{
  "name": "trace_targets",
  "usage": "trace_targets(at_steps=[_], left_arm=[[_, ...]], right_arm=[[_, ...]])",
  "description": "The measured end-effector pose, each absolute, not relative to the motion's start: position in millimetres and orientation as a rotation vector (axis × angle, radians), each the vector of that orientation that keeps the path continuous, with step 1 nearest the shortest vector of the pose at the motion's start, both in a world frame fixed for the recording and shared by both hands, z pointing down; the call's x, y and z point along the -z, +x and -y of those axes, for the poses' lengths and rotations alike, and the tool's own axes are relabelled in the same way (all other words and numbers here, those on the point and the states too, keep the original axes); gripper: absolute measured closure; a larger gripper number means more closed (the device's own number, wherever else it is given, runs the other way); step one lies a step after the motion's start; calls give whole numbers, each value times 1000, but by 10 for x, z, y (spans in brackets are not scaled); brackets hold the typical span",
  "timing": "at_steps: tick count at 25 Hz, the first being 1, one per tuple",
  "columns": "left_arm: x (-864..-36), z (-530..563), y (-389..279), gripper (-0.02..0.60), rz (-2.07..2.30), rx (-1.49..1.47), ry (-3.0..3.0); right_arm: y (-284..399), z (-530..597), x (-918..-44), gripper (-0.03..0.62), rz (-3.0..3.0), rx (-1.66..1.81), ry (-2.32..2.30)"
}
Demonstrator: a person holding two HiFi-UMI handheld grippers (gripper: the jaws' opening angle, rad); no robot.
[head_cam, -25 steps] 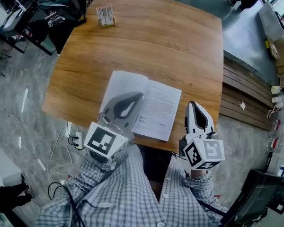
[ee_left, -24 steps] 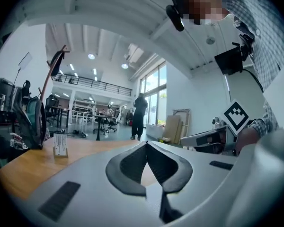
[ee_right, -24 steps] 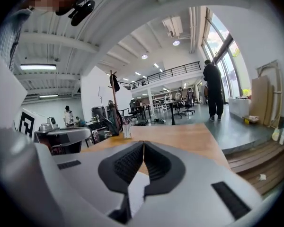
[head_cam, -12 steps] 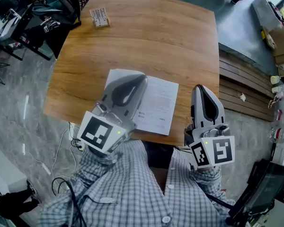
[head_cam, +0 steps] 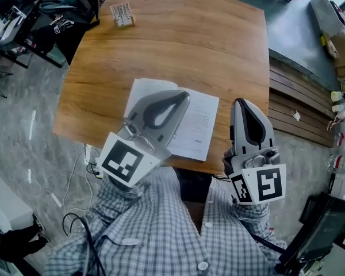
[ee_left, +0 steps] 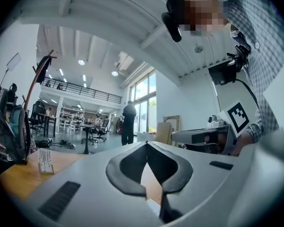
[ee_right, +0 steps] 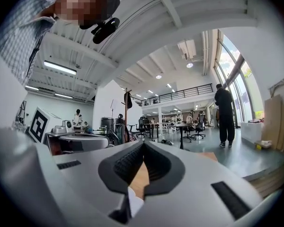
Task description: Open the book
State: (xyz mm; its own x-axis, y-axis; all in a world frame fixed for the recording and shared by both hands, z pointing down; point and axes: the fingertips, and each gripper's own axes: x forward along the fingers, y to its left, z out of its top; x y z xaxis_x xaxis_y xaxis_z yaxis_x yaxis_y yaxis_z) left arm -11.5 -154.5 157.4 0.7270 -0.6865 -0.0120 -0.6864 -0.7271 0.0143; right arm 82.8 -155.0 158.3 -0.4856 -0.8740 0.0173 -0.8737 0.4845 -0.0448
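Observation:
The book lies open on the wooden table, near its front edge, with white printed pages facing up. My left gripper hangs above the book's left page, hiding most of it; its jaws are shut and empty. Off the book's right edge, my right gripper is raised over the table's front right corner, jaws together with nothing between them. In the left gripper view the tips meet. The right gripper view shows its tips meeting too, with a sliver of white page below.
A small printed card box stands at the table's far left corner. Dark chairs and bags crowd the floor beyond that corner. A power strip with cables lies on the floor at the left. A person stands far off by the windows.
Both grippers have risen toward the head camera and look larger. The left one now reaches further right over the book. The book has stayed open in place.

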Motion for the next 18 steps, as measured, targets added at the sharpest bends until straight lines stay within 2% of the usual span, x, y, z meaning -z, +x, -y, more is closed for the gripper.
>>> trace_targets(at_steps=[18], left_arm=[[-1629,1527,20,572,1076,-4,2952]], right_arm=[[843,1580,-1597,574,-2695,90,-1575]])
